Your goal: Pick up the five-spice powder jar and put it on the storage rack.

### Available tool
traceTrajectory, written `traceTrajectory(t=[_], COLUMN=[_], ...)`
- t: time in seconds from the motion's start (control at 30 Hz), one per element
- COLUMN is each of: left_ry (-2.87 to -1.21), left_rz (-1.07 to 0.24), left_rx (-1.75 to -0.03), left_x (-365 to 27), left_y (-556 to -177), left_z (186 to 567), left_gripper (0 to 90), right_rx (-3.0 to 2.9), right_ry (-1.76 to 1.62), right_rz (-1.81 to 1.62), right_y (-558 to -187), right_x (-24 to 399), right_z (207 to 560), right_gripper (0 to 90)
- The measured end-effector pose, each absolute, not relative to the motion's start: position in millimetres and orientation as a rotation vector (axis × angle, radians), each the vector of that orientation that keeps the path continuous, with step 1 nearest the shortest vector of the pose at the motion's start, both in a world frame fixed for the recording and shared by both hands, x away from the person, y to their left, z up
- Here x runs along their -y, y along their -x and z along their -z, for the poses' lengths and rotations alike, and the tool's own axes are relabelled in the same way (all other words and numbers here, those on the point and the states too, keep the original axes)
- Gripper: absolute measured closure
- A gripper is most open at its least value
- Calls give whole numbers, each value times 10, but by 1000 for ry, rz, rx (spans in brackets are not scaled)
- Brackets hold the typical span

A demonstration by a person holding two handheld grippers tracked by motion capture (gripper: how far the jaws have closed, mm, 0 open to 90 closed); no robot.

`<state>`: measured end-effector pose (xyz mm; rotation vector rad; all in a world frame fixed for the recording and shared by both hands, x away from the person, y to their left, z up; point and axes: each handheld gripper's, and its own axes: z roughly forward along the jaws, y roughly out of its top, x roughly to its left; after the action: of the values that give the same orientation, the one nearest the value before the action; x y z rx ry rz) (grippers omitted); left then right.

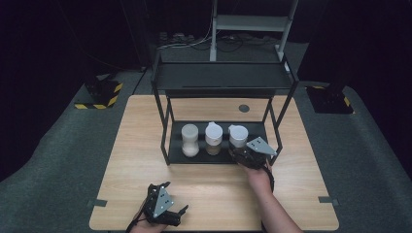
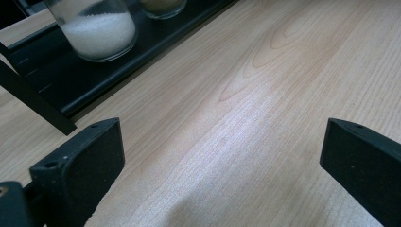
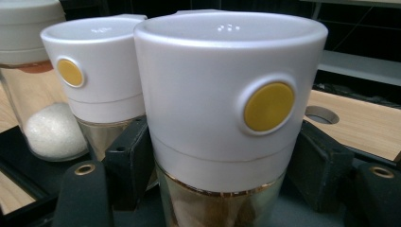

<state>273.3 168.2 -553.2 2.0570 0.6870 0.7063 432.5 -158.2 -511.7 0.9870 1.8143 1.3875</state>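
Right gripper (image 3: pixel 217 165) jaws clamp the rightmost jar (image 3: pixel 227 118) (white-lidded, seemingly upright); left gripper (image 2: pixel 222 165) jaws gape empty.

A black two-tier rack (image 1: pixel 165 141) is set toward the far edge of the wooden tabletop (image 1: pixel 136 160), three jars being kept on its lower shelf (image 1: pixel 176 145).

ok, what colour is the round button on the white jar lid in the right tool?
Yellow round button on the white lid; clearest in the right gripper view.
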Motion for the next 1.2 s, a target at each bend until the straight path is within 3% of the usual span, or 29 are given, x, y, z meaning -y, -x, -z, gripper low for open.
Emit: traceTrajectory(t=[1.2], left_ry=[-2057], left_rz=[-708], left_rx=[-684], left_x=[-1682], left_y=[-2728], left_z=[5532], left_gripper=[8], right_rx=[-1820], right_ry=[-1019], right_rz=[-1388], right_y=[-4403], right_x=[1588], right_z=[5217], right_gripper=[296])
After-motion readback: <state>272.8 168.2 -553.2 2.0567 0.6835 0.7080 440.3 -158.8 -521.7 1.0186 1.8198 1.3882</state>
